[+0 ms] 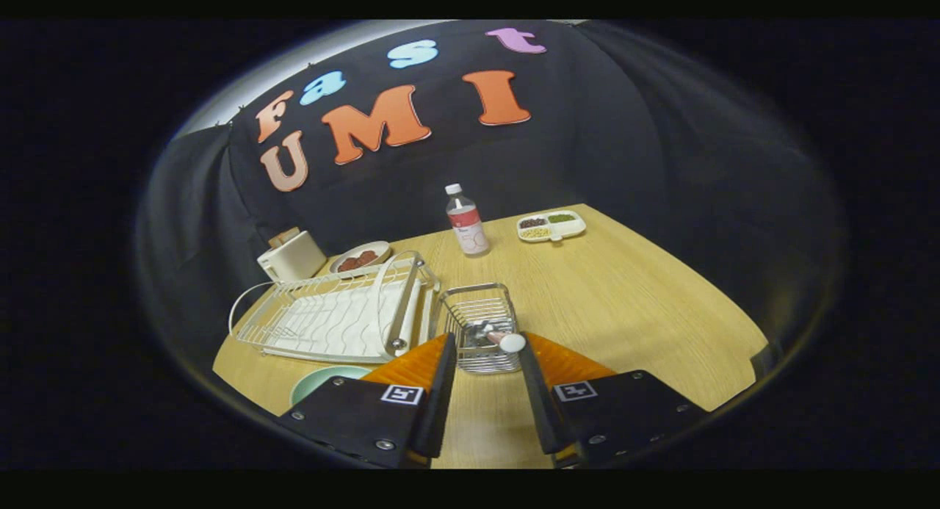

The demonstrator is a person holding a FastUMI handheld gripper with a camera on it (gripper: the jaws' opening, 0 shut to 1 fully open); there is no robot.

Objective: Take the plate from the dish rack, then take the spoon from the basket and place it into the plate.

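Nothing legible anywhere here. The bottle (pixel 467 222) carries a red-and-white label, its print too small to make out. The gripper (pixel 485 344), fingers spread wide either side of the wire basket (pixel 481 325), wears two square black-and-white coded markers, one (pixel 402 394) on the left finger mount, one (pixel 574 391) on the right.

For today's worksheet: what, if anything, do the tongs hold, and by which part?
Nothing. The tongs are open, with the basket and spoon just ahead between them.

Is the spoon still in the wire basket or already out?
In: the spoon lies inside the basket, just ahead of the open gripper.
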